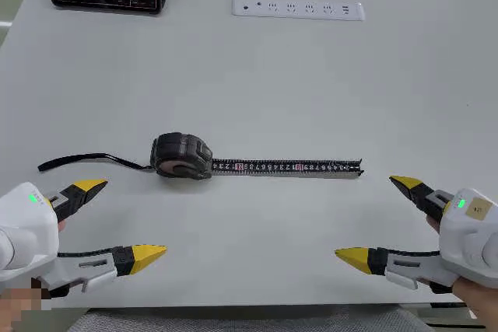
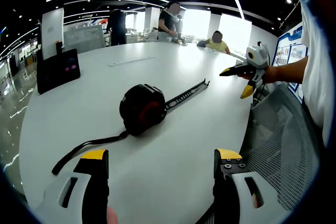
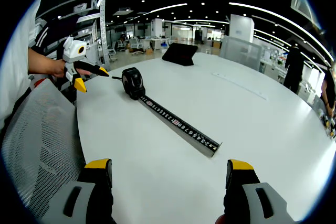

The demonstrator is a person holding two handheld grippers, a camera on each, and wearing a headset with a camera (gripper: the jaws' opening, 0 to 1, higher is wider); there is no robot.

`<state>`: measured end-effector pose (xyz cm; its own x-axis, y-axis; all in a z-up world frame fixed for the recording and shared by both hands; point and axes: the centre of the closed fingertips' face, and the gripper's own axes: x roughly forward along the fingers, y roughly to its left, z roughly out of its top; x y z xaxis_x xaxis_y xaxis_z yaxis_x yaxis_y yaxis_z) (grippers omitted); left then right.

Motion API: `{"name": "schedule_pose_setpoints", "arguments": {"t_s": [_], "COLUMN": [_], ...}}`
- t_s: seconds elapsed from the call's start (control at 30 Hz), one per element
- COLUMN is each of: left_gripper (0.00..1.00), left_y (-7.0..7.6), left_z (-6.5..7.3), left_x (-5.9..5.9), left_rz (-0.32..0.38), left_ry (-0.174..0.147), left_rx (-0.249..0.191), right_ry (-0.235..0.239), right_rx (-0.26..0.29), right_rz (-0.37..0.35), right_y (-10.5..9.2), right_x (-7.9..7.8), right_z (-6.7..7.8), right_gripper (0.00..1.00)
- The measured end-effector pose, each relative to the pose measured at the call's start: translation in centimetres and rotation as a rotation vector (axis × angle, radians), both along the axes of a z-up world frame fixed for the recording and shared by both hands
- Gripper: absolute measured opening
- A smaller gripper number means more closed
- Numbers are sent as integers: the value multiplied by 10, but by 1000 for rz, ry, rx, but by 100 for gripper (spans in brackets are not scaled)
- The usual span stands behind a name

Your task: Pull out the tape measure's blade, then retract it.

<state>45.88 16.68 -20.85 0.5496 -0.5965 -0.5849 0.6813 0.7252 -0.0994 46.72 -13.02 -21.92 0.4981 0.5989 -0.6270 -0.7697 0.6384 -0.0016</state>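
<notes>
On the white table (image 1: 311, 75) the tape measure (image 1: 181, 156) lies, blade (image 1: 288, 166) out.

Holding the left gripper (image 1: 119, 220) above the bench's near edge toward its left corner, jaws spread wide, yellow tips aimed inward. Holding the right gripper (image 1: 379, 220) likewise toward the right corner, jaws spread wide.

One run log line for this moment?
black tape measure: blade out, on white table | left gripper: open | right gripper: open
</notes>
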Motion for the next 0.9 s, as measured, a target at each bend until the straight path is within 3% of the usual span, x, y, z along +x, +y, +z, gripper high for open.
{"name": "schedule_pose_setpoints", "arguments": {"t_s": [0.9], "left_gripper": [79], "left_y": [0], "left_z": [0], "left_x": [-1], "left_rz": [-4], "left_ry": [12], "left_rx": [1], "right_ry": [-8], "right_rx": [-1], "right_rz": [-3], "right_y": [-2], "right_x": [3], "right_z": [2], "right_gripper": [88]}}
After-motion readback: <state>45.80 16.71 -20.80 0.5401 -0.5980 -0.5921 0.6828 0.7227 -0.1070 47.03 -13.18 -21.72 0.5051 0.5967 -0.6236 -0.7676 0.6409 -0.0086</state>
